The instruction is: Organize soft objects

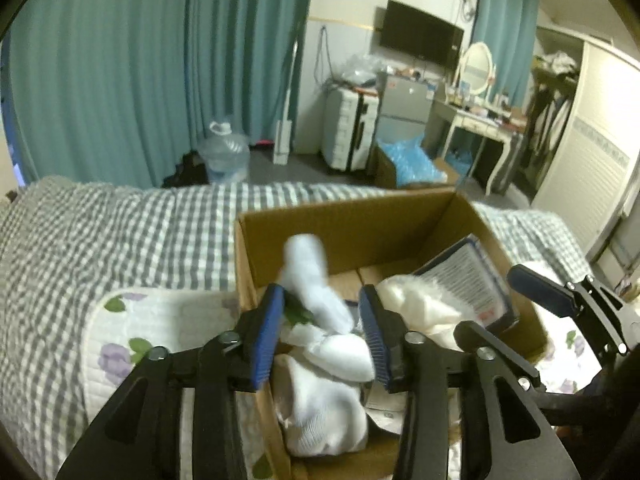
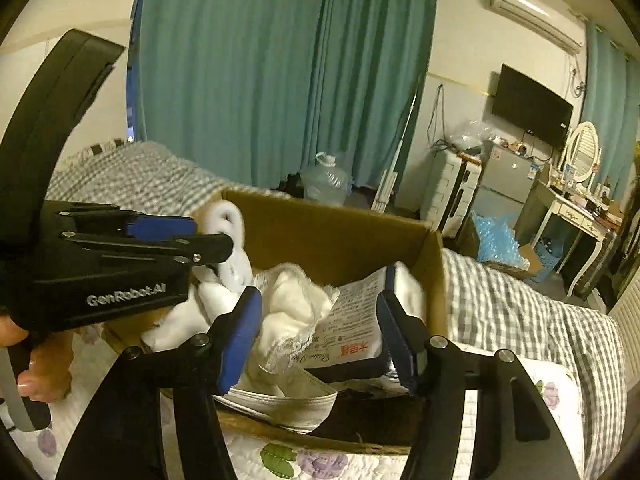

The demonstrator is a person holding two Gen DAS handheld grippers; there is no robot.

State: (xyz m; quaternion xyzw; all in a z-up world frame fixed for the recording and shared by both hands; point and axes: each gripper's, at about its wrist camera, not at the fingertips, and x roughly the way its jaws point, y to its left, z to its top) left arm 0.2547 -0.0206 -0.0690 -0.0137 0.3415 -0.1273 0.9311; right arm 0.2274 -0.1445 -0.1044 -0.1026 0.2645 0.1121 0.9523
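our left gripper (image 1: 320,330) hangs with jaws apart over white socks (image 1: 328,364) in the cardboard box (image 1: 340,232). our right gripper (image 2: 316,340), also spread, idles at 3 o'clock. we should lower squarely, then pinch one sock mid-bundle.

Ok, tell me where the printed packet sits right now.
The printed packet leans inside the cardboard box at its right end, beside the lacy white cloth; in the right wrist view it lies between the open right gripper fingers.

Soft white knit socks (image 1: 324,364) lie in a matt brown cardboard box (image 1: 352,224) on quilted cloth (image 1: 132,320).
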